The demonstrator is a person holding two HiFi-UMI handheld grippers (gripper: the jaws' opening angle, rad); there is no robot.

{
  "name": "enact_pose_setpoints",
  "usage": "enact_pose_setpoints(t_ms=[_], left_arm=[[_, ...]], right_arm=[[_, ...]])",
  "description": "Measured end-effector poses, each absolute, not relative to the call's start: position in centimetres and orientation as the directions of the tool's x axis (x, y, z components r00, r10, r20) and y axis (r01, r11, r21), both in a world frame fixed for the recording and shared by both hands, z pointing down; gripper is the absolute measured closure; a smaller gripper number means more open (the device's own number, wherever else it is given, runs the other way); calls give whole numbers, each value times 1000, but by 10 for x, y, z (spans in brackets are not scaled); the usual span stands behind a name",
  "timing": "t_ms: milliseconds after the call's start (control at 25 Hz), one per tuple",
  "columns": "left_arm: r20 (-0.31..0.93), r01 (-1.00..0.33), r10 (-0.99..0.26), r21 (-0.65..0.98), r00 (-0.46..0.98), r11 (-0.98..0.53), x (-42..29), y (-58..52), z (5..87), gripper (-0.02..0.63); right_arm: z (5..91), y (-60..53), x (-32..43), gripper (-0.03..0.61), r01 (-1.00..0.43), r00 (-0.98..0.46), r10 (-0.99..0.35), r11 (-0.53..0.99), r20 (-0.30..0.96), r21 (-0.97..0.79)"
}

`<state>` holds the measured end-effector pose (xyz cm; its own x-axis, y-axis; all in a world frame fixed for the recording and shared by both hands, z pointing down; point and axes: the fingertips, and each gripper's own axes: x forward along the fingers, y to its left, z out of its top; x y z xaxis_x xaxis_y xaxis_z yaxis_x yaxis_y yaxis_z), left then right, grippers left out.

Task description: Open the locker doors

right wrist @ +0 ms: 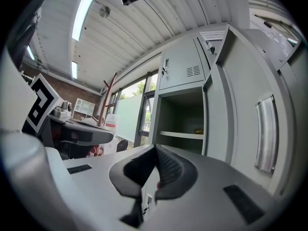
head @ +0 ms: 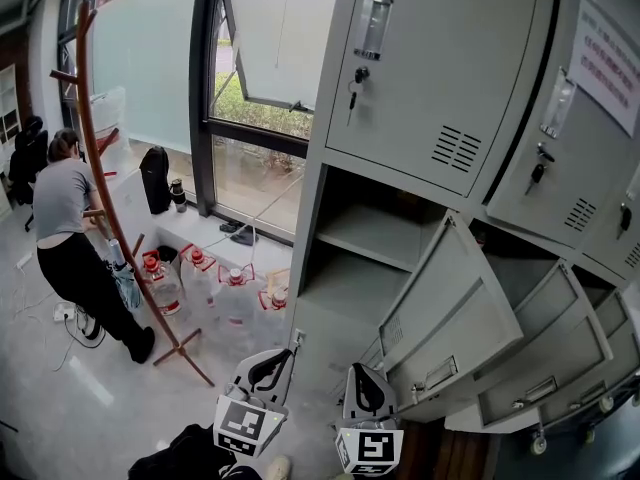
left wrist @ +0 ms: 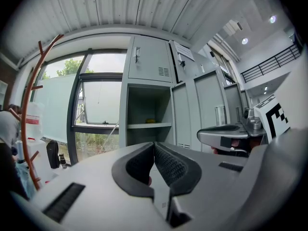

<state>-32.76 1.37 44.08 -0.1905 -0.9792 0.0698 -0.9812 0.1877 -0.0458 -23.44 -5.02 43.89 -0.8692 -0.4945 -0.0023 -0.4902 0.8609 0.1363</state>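
No text can be read in any view. A white paper notice (head: pixel 605 63) on the upper right locker door (head: pixel 590 158) carries lines of red print, too small to read. The left marker cube (head: pixel 245 423) and right marker cube (head: pixel 368 450) bear black-and-white square patterns, without characters.

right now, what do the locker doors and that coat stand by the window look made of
Locker doors: likely painted sheet metal, matte pale grey; punched vent slots, keyed locks.
Coat stand: looks like reddish-brown varnished wood; coated metal is possible.
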Motion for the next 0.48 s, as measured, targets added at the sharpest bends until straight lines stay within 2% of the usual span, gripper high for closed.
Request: enact_pose_setpoints(t_ms=[480], left_arm=[[71, -983, -981, -50, -180, 176, -320, 9, 440, 589]], right_arm=[[437, -54, -226, 563, -497, -866, -500, 858, -9, 131]])
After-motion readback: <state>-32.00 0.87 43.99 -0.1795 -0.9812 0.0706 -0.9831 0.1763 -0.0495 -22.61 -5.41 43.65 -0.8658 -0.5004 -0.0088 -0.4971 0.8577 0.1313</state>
